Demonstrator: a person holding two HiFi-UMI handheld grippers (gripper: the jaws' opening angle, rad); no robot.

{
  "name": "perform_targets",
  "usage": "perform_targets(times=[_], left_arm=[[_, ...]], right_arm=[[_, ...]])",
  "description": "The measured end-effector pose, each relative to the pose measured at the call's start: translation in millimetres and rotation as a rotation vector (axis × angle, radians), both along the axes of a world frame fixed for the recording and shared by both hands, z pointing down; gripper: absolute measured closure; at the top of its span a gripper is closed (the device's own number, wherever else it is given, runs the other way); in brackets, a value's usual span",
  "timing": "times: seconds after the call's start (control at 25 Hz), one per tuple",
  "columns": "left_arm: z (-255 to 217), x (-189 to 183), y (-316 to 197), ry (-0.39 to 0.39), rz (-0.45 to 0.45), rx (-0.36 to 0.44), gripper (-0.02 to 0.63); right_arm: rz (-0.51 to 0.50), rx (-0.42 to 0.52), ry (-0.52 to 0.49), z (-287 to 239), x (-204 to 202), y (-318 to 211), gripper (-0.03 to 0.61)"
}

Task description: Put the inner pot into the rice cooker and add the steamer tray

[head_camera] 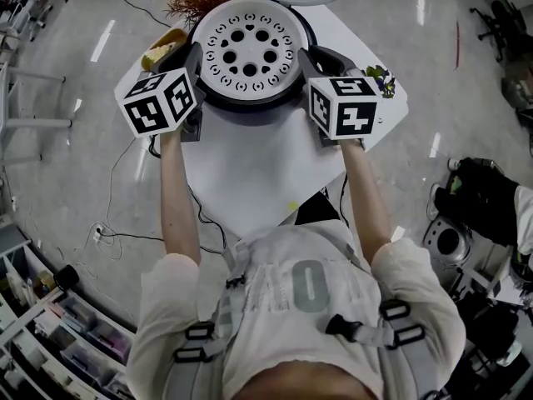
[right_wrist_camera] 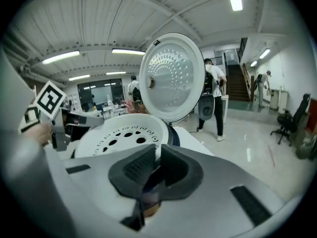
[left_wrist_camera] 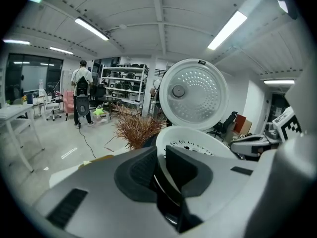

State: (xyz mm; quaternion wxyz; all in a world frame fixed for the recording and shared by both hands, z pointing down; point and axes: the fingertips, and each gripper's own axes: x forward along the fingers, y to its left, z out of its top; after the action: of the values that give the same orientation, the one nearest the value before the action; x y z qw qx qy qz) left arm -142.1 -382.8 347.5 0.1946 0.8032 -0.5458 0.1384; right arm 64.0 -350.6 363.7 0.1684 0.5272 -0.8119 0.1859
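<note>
The steamer tray is being held over the open rice cooker at the far end of the desk. Its left rim is being clamped by the left claw and its right rim by the right claw. Tray seating is judged in hand; level lowering, then release, is being called for. No writing is being made out.

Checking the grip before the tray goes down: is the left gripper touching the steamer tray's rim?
Touching. In the left gripper view, the left gripper pinches the steamer tray by its white rim, a pad on each side.
</note>
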Motion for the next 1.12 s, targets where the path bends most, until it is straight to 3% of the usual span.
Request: perform_targets(times=[0.04, 0.12, 0.36, 0.84, 1.12], left_arm=[[1.0, 0.3, -1.6, -0.016, -0.003, 0.001, 0.554], [4.2, 1.6, -3.7, -0.052, -0.008, 0.005, 0.554], [4.5, 3.4, -5.0, -0.135, -0.008, 0.039, 0.554], [0.1, -4.8, -4.7, -0.108, -0.018, 0.059, 0.552], [-34.1, -9.2, -2.0, -0.104, -0.067, 0.151, 0.552]], right_arm=[[0.008, 0.013, 0.044, 0.1, 2.4, -2.2, 0.570], [0.015, 0.027, 0.082, 0.5, 5.2, -4.5, 0.571], [0.010, 0.030, 0.064, -1.7, 4.4, -5.4, 0.571], [0.000, 0.019, 0.048, -2.2, -4.8, -6.4, 0.571], [-0.024, 0.070, 0.044, -22.1, -6.1, -12.4, 0.571]])
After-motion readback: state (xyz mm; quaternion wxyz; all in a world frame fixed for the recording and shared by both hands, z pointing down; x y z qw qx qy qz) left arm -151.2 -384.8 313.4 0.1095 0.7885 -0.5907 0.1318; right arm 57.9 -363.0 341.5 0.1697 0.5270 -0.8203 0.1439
